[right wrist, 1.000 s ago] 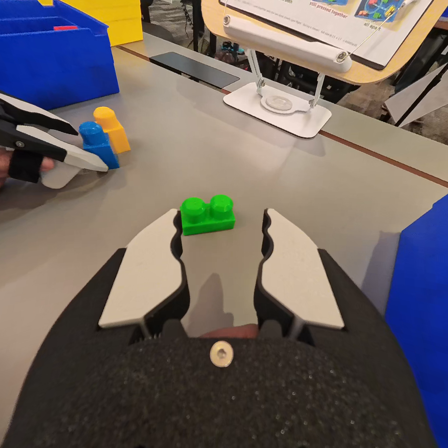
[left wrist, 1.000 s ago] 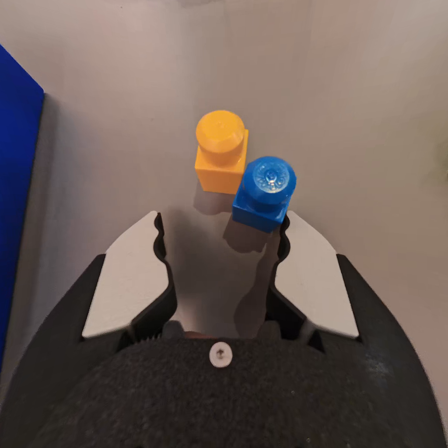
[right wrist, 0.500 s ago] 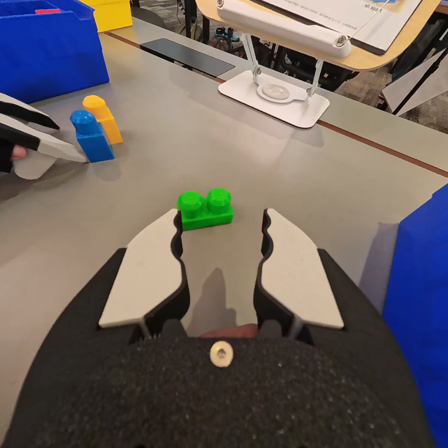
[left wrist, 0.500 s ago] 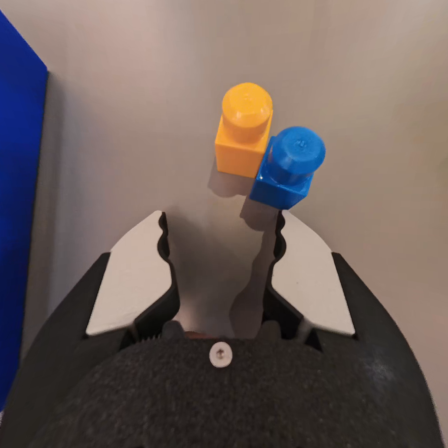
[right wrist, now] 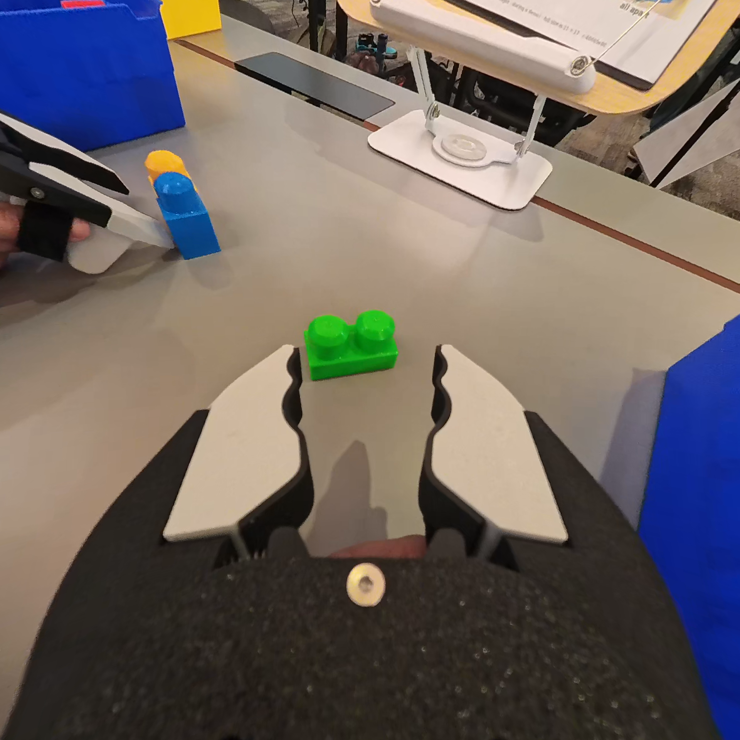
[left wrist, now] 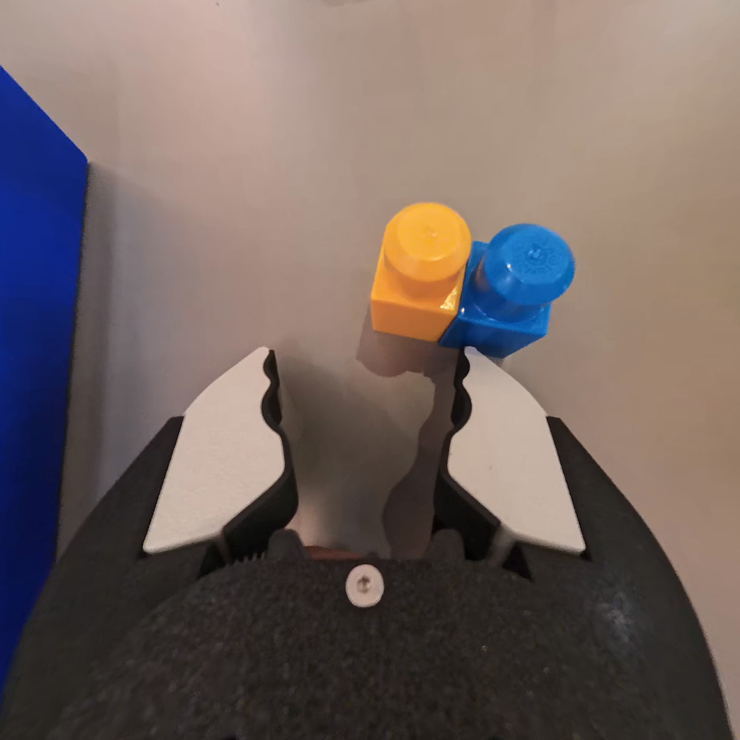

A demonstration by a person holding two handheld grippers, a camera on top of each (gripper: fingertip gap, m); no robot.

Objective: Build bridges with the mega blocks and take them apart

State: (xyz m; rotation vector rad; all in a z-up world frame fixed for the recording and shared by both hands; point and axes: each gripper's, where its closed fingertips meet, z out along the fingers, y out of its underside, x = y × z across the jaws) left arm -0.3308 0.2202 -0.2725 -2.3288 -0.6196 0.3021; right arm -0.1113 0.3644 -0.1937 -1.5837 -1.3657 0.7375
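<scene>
Left wrist view. Left gripper [left wrist: 366, 354] spread wide, nothing between its jaws. At one o'clock from the tips, on the grey table [left wrist: 240, 140], orange block [left wrist: 416, 280] and blue block [left wrist: 504, 296], each single-studded, upright, side by side and touching. Right fingertip [left wrist: 474, 366] right at the blue block's near lower corner; contact or a hair's gap, cannot tell. Blue bin [left wrist: 36, 320] wall along nine o'clock.

Right wrist view. Right gripper [right wrist: 366, 352] also released, jaws apart and empty. Green block [right wrist: 350, 348], two studs, flat on the table at twelve o'clock, just beyond the tips and nearer the left finger, not between the pads. At ten o'clock, the blue block with the orange one partly hidden behind it; the left gripper reaching in from nine o'clock, its lower tip at the blue block's base. Blue bin at eleven, yellow bin [right wrist: 192, 16] behind it. White stand [right wrist: 460, 160] carrying a board [right wrist: 560, 48] at one o'clock. Another blue wall [right wrist: 704, 480] at three.
</scene>
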